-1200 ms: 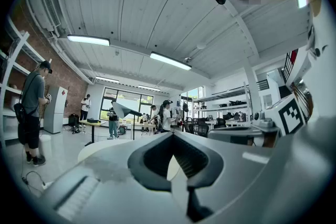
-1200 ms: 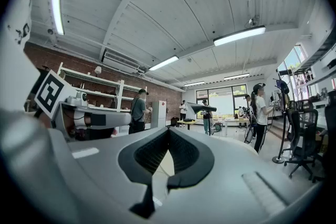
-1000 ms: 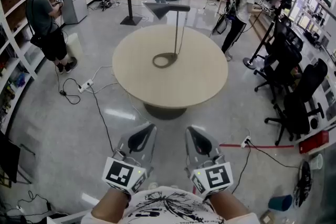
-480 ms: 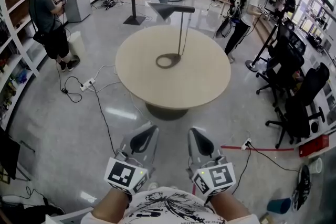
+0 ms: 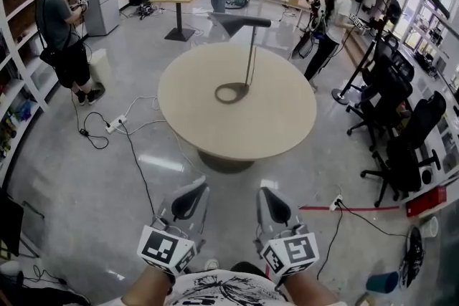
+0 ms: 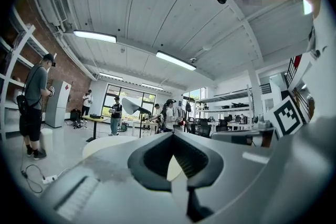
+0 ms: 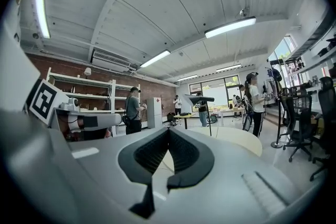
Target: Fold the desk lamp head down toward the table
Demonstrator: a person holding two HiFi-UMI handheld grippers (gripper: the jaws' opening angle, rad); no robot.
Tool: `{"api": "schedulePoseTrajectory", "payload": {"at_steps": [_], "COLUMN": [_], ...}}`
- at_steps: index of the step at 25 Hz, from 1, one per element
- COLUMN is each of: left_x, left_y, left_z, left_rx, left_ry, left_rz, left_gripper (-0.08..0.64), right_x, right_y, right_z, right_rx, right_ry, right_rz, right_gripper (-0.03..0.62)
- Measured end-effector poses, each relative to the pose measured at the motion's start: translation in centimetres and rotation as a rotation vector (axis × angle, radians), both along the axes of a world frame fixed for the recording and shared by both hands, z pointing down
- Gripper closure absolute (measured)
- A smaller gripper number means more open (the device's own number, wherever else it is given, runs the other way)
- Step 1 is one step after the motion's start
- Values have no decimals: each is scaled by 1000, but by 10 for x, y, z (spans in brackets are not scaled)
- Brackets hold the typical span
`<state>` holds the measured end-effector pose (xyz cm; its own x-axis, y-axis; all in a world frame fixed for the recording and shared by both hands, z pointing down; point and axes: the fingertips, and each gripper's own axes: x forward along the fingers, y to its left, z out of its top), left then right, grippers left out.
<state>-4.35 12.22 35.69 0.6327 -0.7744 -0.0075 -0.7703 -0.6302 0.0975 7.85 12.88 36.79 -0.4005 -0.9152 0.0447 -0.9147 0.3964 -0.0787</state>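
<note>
Left gripper [image 5: 199,187]: jaws closed tip to tip, nothing between the dark ribbed pads; its own view [image 6: 173,135] shows only the hollow behind the meeting tips. Right gripper [image 5: 265,191]: jaws likewise closed tip to tip and empty, as its own view confirms [image 7: 168,130]. Both grippers are held low and side by side, near each other but not touching, each with its marker cube at the rear. The dark grey desk lamp with a thin upright pole [image 5: 250,55] stands well ahead of both sets of jaws, roughly on the line between them, on a round beige table [image 5: 215,122]. Neither gripper is in contact with it. Its cone-shaped head [image 5: 228,24] sits raised at the top of the pole, on a short level arm, well above the tabletop and not folded down. Its flat ring base [image 5: 217,92] rests near the middle of the table. In the left gripper view the lamp head [image 6: 131,107] appears beyond the jaw tips and to their left, over the table edge [image 6: 102,145]. In the right gripper view it [image 7: 200,98] appears beyond the tips and to their right, above the tabletop [image 7: 239,140]. A stretch of grey polished floor [image 5: 107,175] lies between the jaws and the table. A white power strip with trailing cables [image 5: 113,125] lies ahead and left of the left jaws. Black office chairs [image 5: 401,147] stand ahead and right of the right jaws. Several people stand beyond the table.
</note>
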Motion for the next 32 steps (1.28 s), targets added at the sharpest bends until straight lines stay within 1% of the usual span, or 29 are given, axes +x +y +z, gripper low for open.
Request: {"api": "schedulePoseTrajectory", "payload": {"at_steps": [5,9,12,16,20,26,30,32], "left_x": [-28,-42,-46,-48,-37,-20,-13,-13], "left_y": [-13,-33,-59,-108,-164,-260,-307,-328], "left_z": [4,13,19,21,18,1,-10,-17], "left_rx": [-2,-16,-18,-12,0,43,67,81], "left_ry": [30,43,49,47,38,40,32,29], "left_rz": [-2,-38,-65,-90,-105,-123,-133,-139], "left_gripper": [554,554,554,554,554,554,554,554], "right_x": [-19,-28,-29,-26,-13,1,4,7], "right_y": [-16,-38,-66,-117,-180,-274,-325,-346], "right_z": [11,15,17,23,25,15,8,4], "right_rx": [-30,-31,-28,-30,-32,-17,-9,-3], "right_ry": [2,16,21,18,2,0,4,-1], "right_rz": [11,-13,-31,-49,-62,-96,-132,-131], "right_gripper": [584,584,584,584,583,584,583,584]}}
